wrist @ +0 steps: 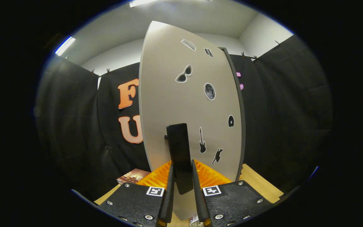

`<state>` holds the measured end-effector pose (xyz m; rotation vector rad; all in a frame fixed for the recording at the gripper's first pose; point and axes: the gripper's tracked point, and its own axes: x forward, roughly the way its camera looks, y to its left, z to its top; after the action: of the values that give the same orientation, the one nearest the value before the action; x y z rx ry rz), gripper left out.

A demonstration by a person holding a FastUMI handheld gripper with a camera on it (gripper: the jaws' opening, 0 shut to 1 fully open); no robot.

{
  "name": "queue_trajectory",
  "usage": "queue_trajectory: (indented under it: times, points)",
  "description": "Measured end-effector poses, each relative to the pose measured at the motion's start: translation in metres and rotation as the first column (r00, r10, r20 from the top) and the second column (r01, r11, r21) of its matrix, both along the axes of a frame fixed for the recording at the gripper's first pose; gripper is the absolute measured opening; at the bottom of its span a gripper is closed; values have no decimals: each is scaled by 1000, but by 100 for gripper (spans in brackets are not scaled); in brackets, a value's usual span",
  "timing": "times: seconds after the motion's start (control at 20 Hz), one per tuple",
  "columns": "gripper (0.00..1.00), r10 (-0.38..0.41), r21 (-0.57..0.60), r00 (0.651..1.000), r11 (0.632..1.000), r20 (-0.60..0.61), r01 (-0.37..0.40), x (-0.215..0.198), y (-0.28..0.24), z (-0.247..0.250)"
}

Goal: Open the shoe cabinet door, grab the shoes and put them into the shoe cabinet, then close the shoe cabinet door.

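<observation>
Gripper view shows my gripper [181, 170] pinching the door handle [179, 154]; I reckon a crooked pull could slip it free.

The gripper [181, 186] points forward and slightly upward, its two fingers [169, 195] rising side by side from the bottom centre of the frame. The jaws stand nearly closed, with only a narrow gap between them, and both fingers press against the sides of the door handle [180, 154], a dark upright bar that fills that gap. The two finger mounts spread out low, left and right.
</observation>
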<state>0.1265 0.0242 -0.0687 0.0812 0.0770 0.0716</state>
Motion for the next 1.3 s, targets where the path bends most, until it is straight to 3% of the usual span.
queue_trajectory:
  times: [0.85, 1.3]
  points:
    - [30, -113, -54, 994, 992, 7, 113, -60, -134, 0]
    - [30, -193, -57, 981, 979, 26, 194, -61, -188, 3]
